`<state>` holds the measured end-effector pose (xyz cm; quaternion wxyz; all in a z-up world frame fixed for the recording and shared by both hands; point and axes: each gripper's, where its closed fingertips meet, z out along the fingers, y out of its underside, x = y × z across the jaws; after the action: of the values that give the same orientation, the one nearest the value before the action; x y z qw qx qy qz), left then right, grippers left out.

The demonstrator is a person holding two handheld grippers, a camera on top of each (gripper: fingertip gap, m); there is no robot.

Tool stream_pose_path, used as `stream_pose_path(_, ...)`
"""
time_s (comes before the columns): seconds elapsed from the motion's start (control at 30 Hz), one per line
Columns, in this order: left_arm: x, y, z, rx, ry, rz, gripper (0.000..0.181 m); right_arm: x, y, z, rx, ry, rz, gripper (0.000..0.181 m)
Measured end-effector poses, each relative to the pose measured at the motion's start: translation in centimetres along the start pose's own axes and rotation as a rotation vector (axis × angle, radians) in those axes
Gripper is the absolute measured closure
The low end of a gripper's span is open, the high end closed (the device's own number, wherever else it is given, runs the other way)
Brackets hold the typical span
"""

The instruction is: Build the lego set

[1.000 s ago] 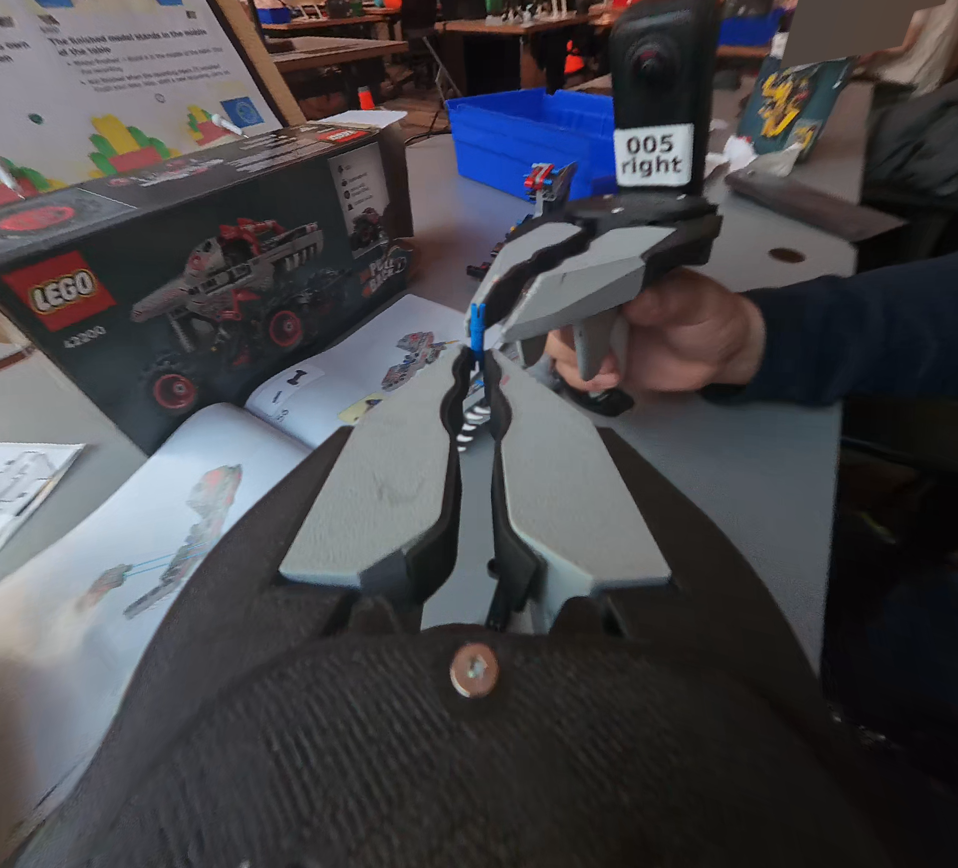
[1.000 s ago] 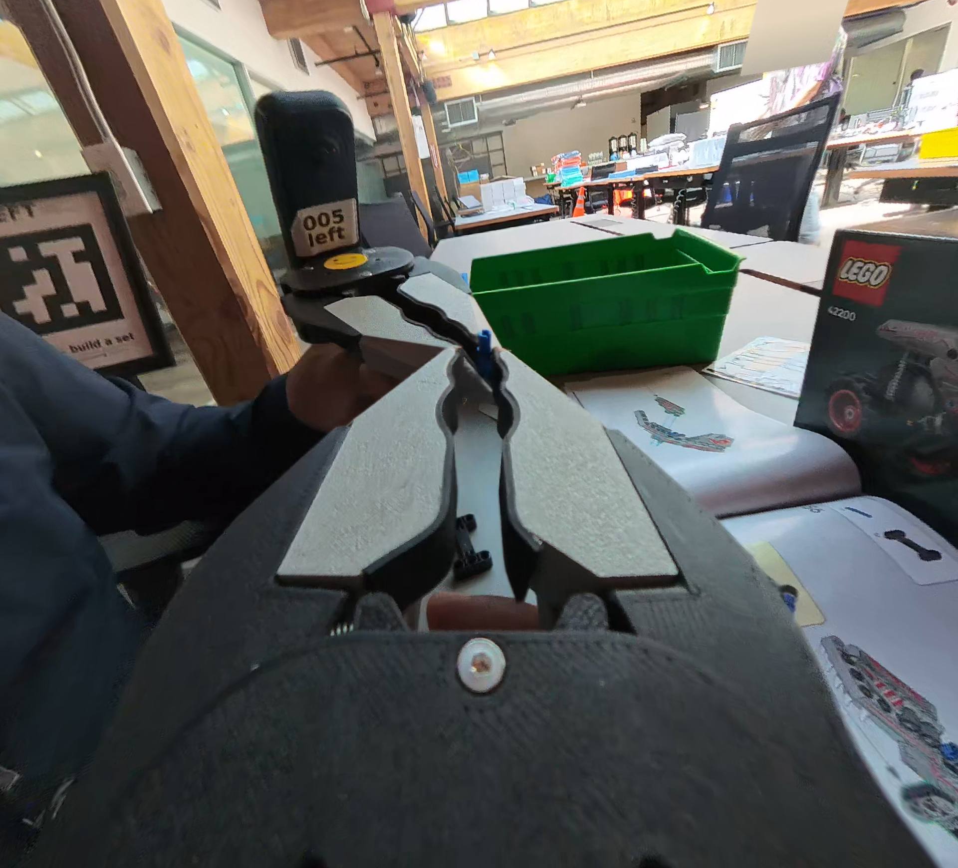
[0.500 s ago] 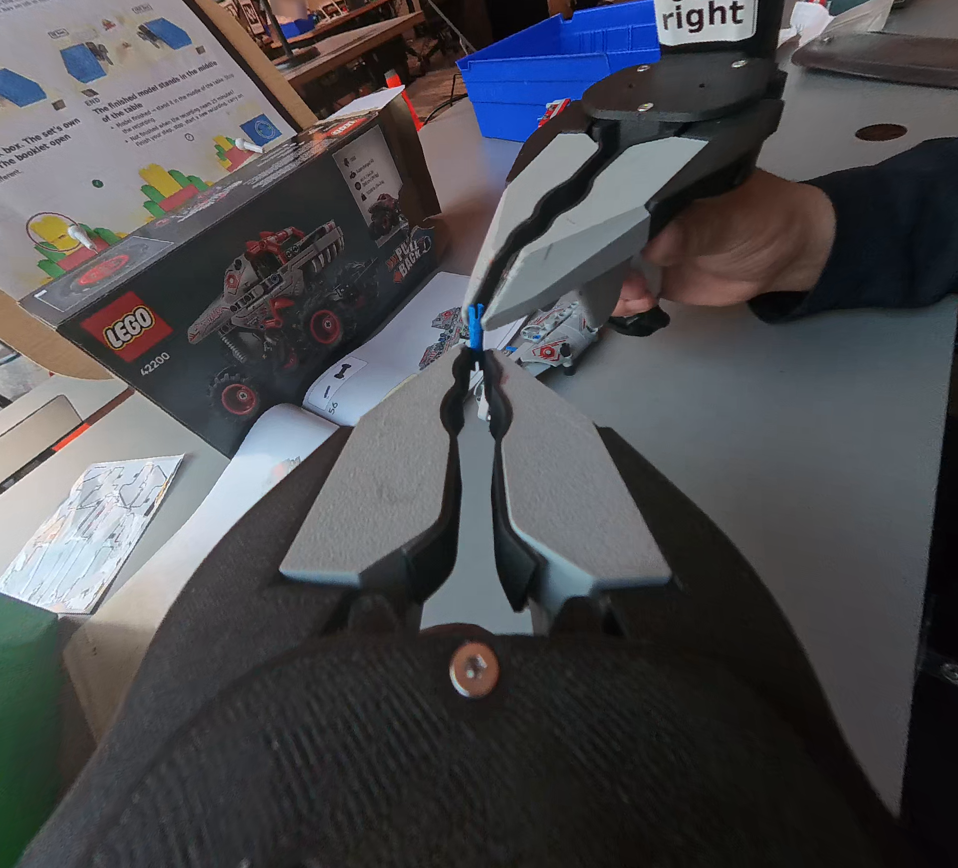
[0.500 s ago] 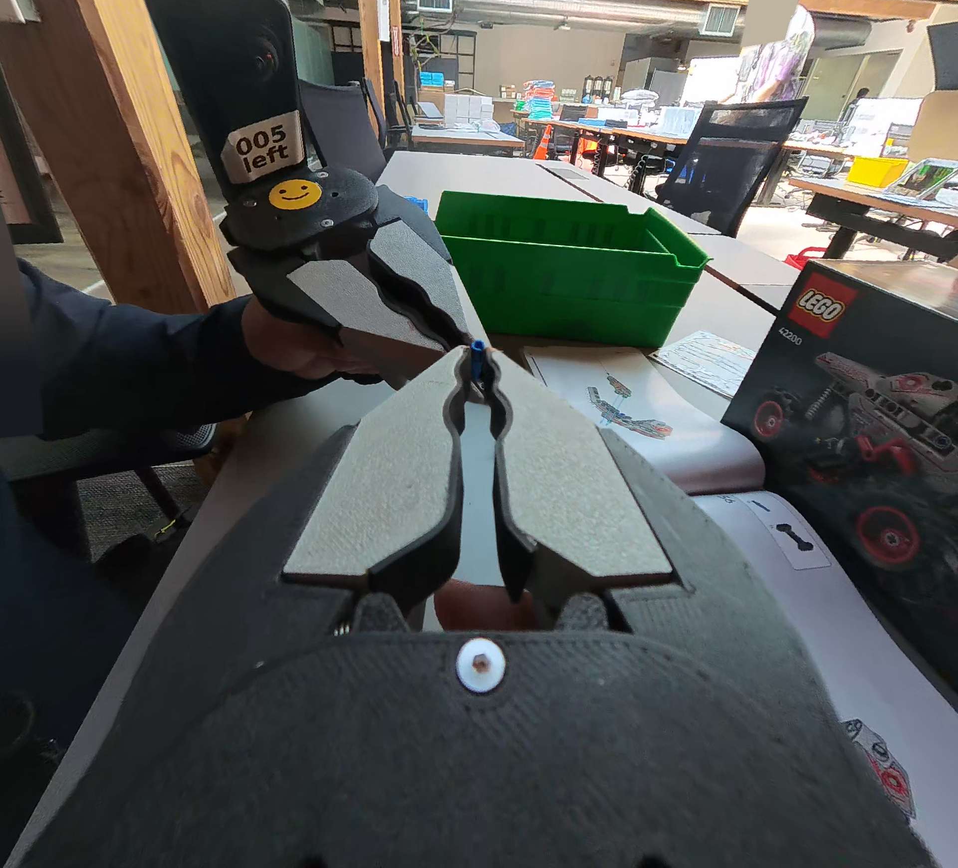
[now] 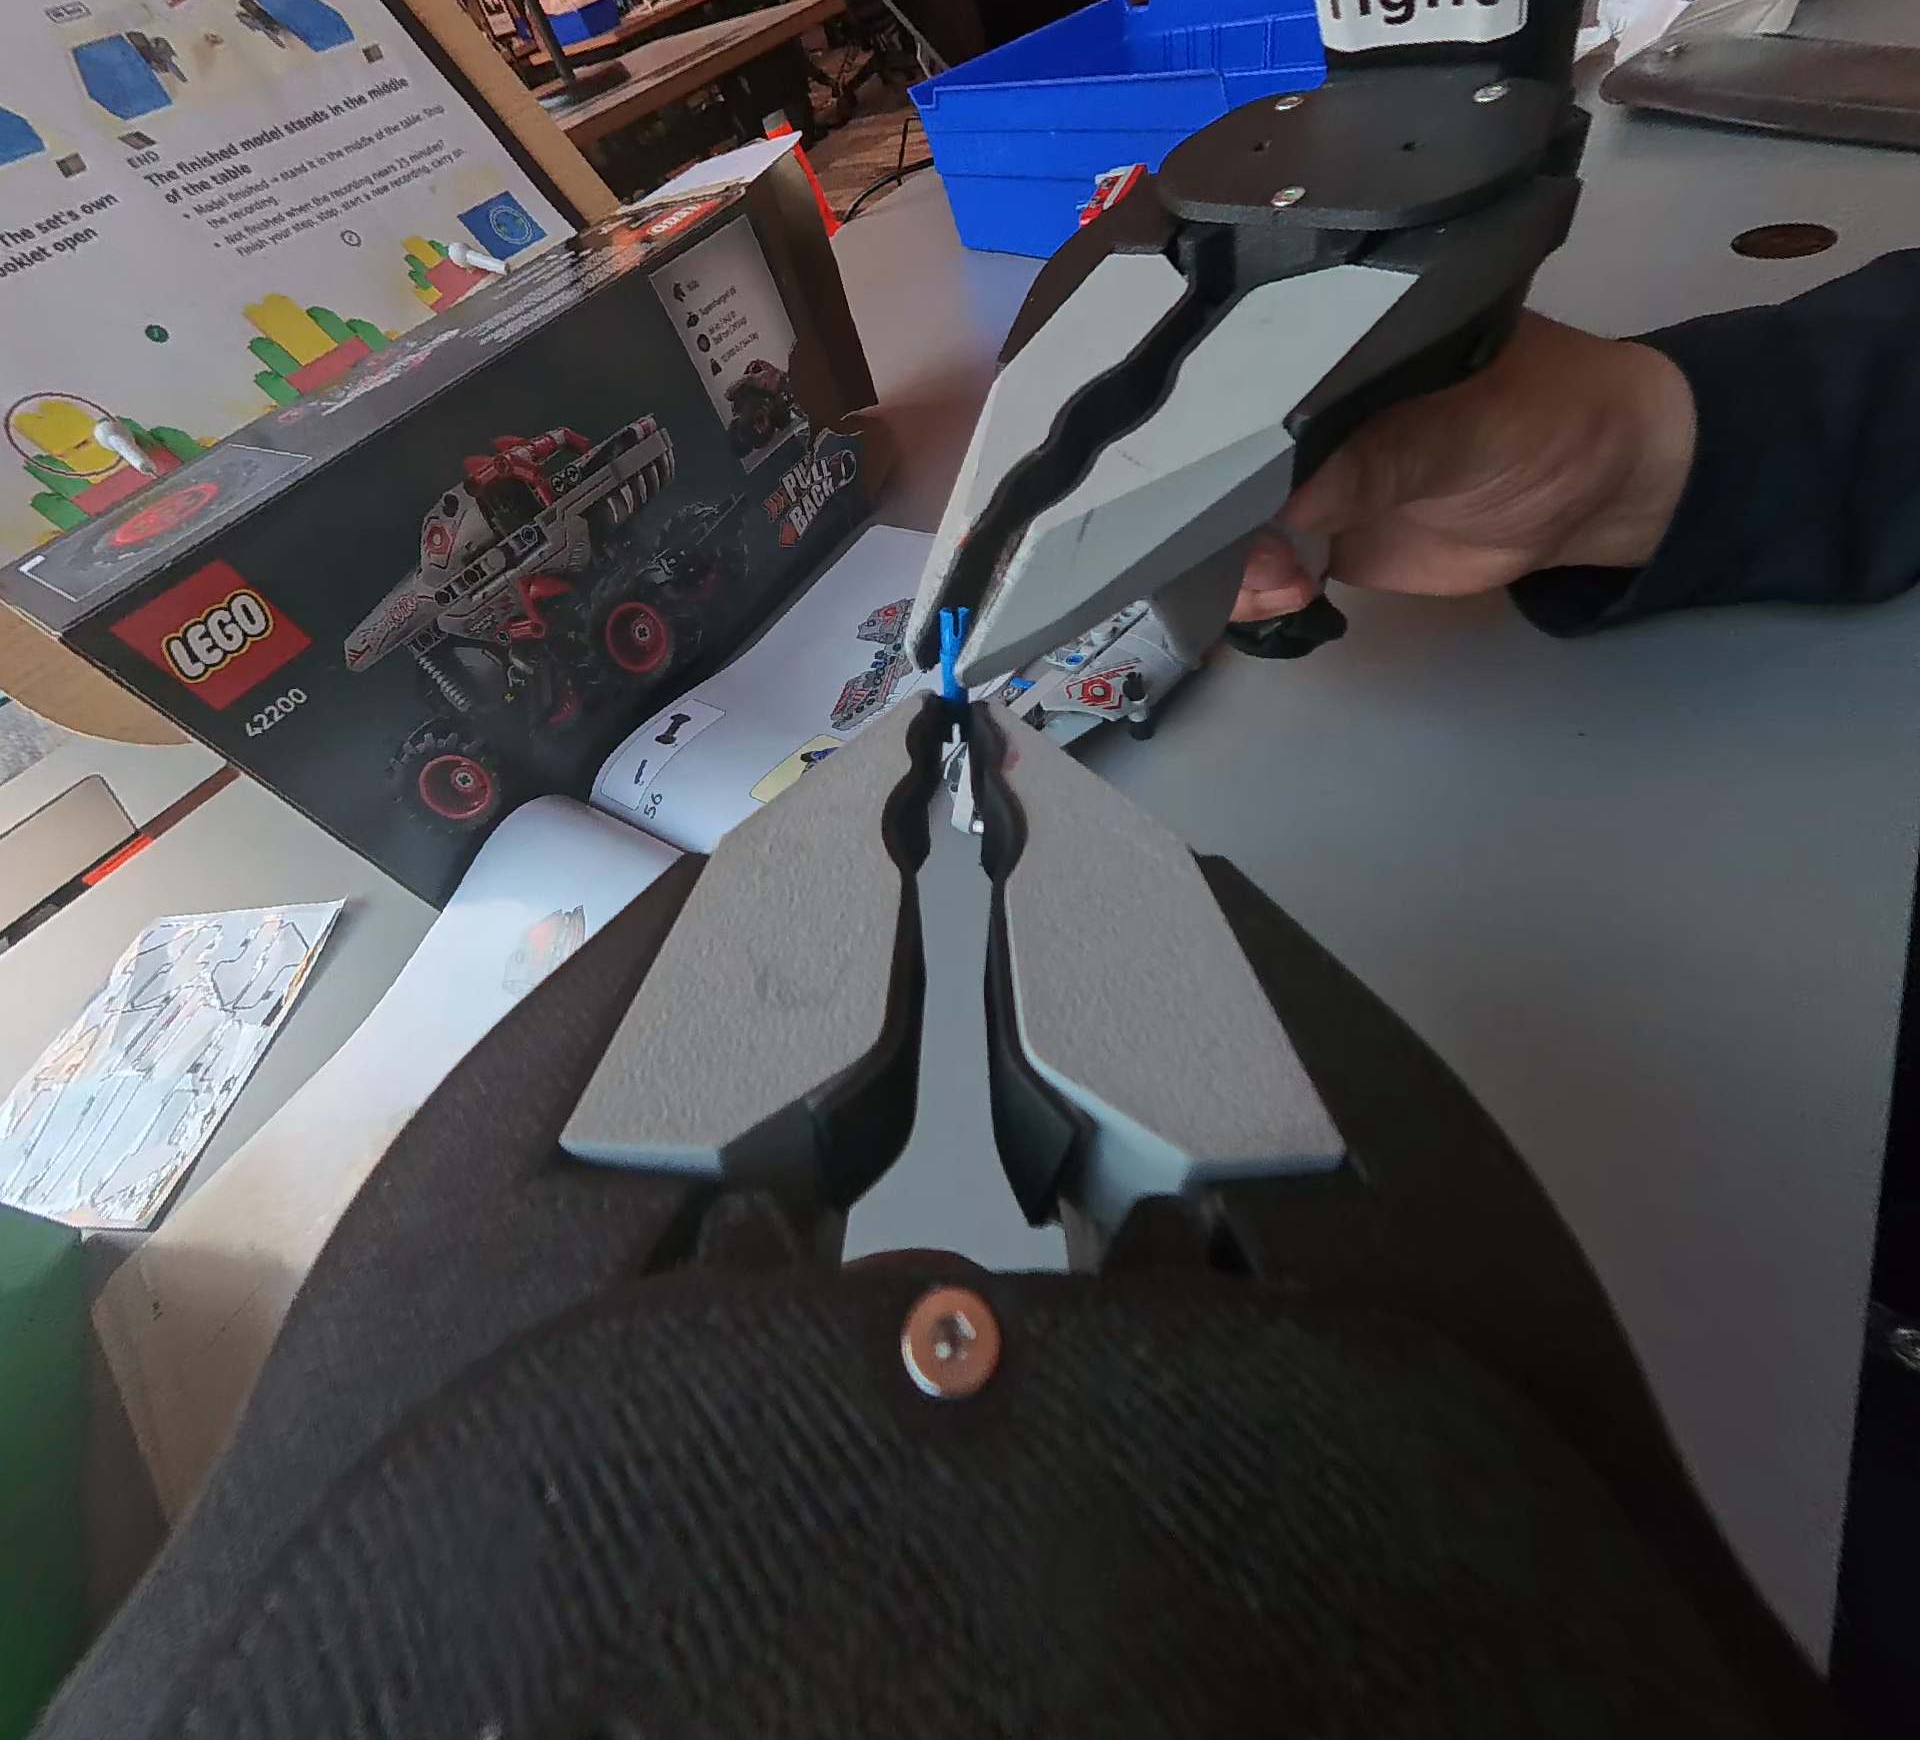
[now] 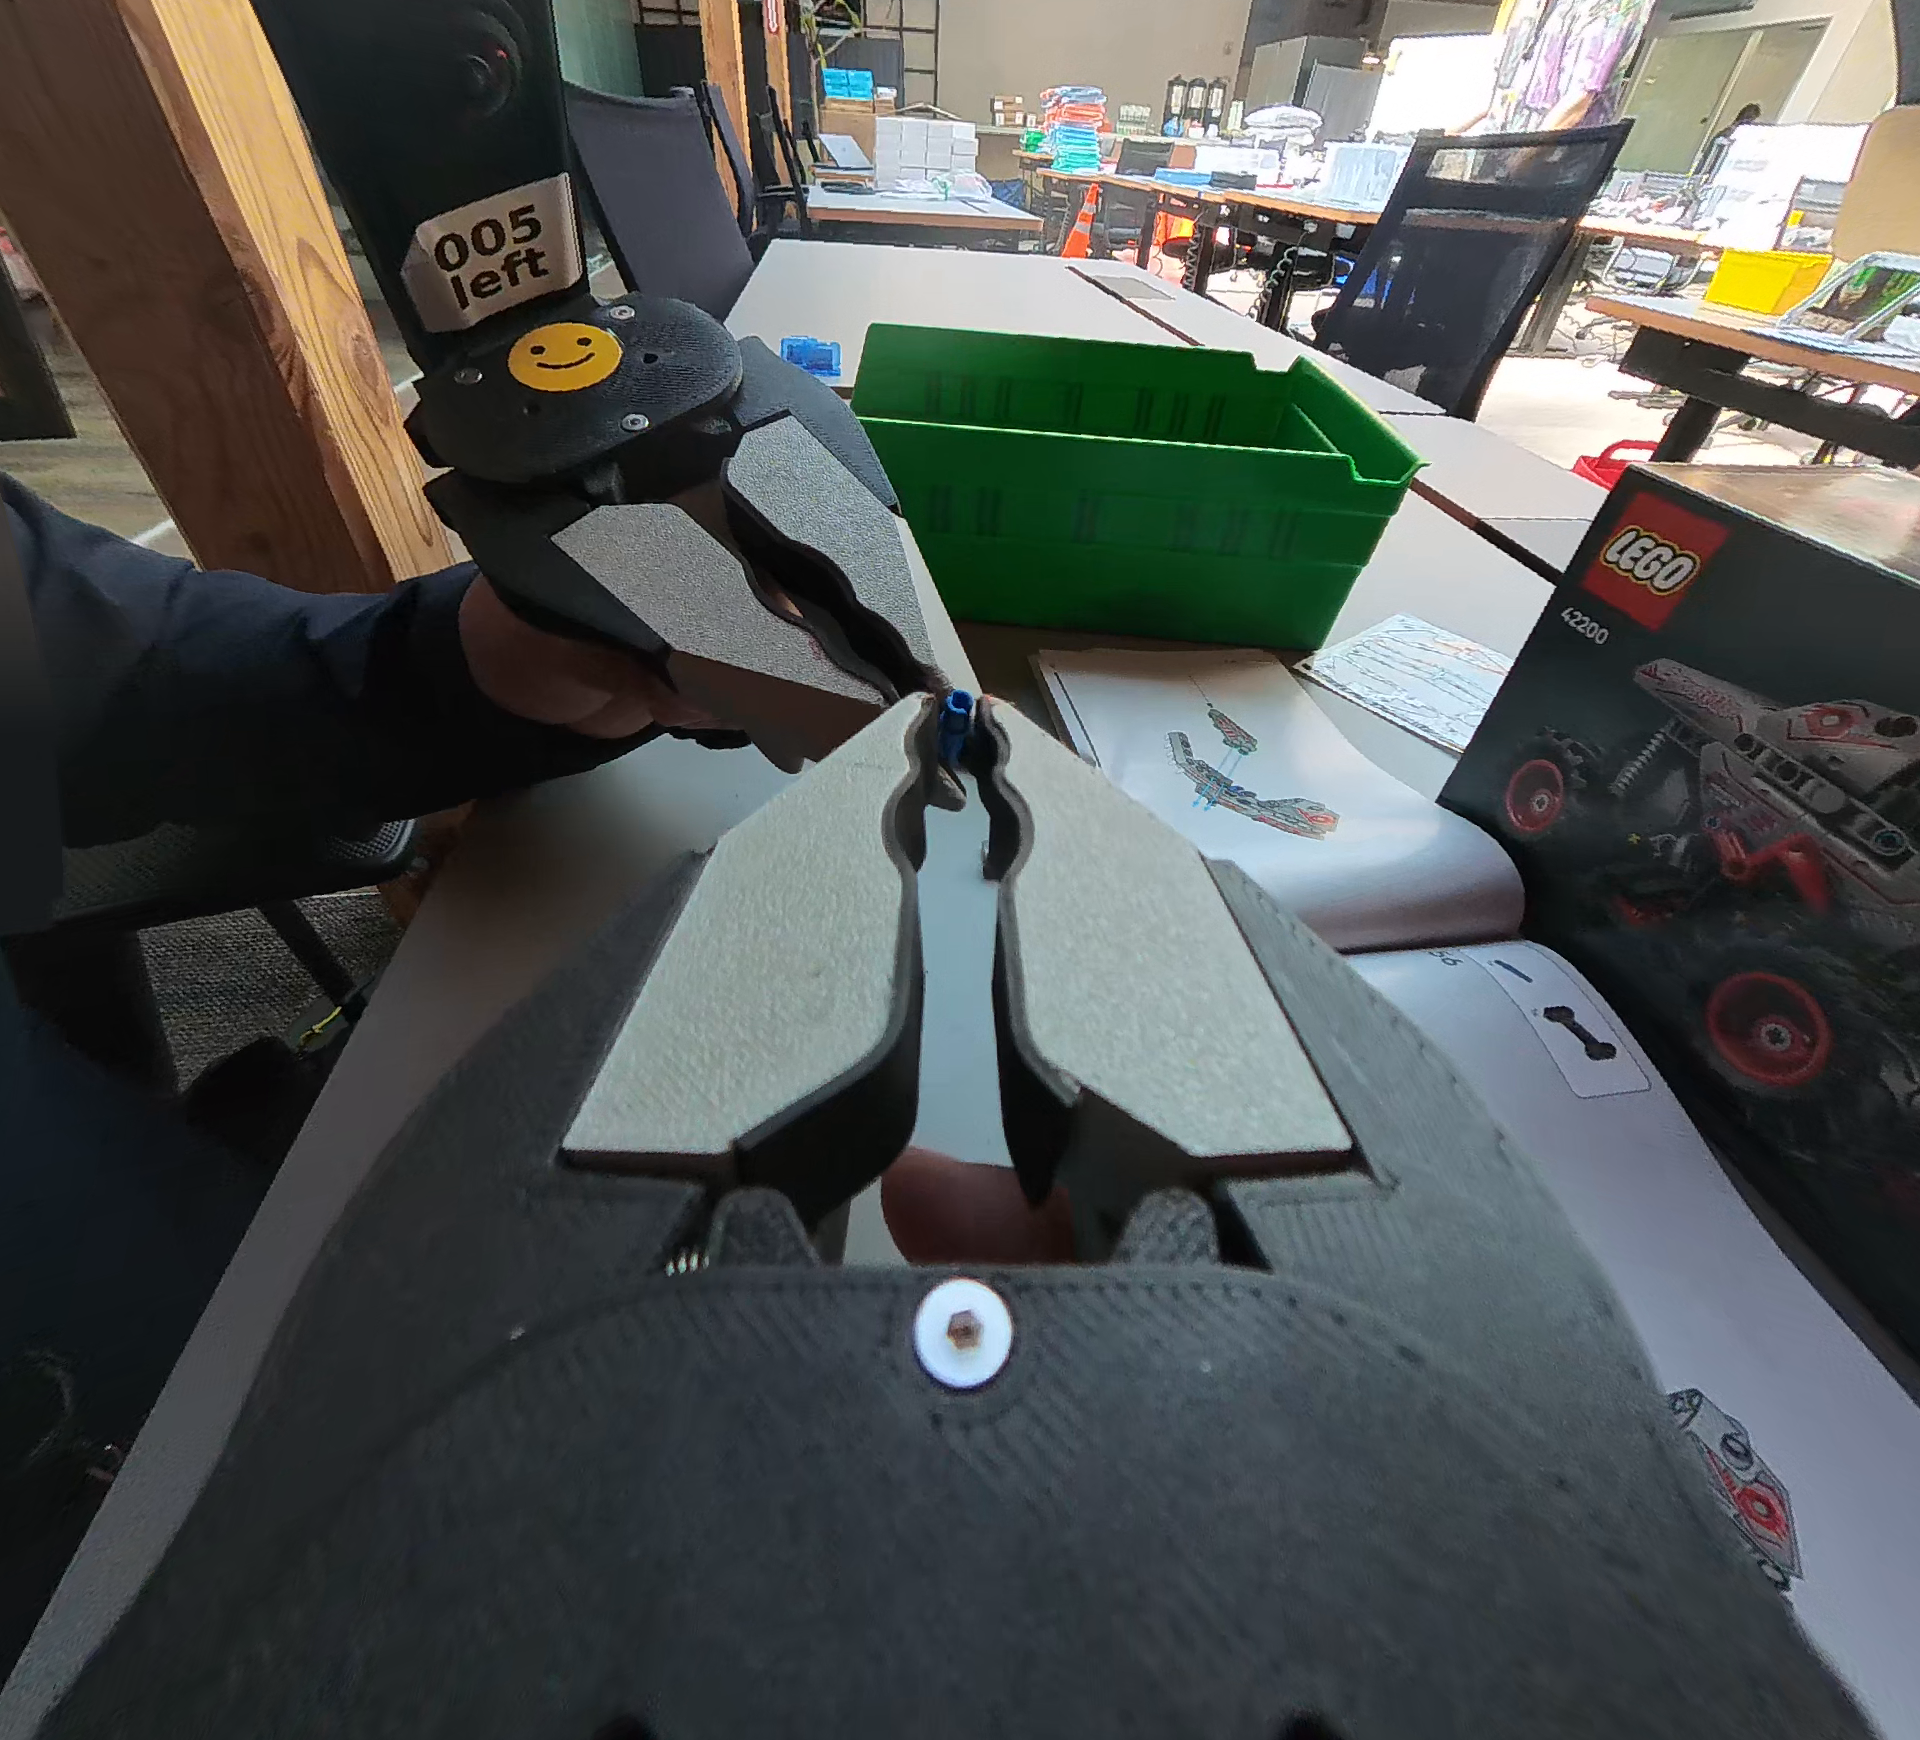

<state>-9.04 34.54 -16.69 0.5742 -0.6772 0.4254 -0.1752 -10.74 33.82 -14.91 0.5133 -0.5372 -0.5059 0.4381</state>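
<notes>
Both tools are meeting tip to tip above the grey worktop [image 5: 1455, 911] — the left gripper [image 5: 954, 734] and the right gripper [image 6: 954, 734] are each pinching the blue peg [image 5: 950, 646], near the lego box [image 5: 436, 547] and open booklet [image 5: 748, 734].

Two close wrist views facing each other, sharing the blue pin [image 5: 951, 651] between claw tips.
</notes>
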Motion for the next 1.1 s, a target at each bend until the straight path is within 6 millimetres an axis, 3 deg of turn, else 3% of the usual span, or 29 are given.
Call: stream_pose_path(1.1, 0.10, 0.84, 0.27, -0.038, -0.009, 0.023, 0.179, -0.05, 0.83, 0.20, -0.049, -0.008, 0.000, 0.179)
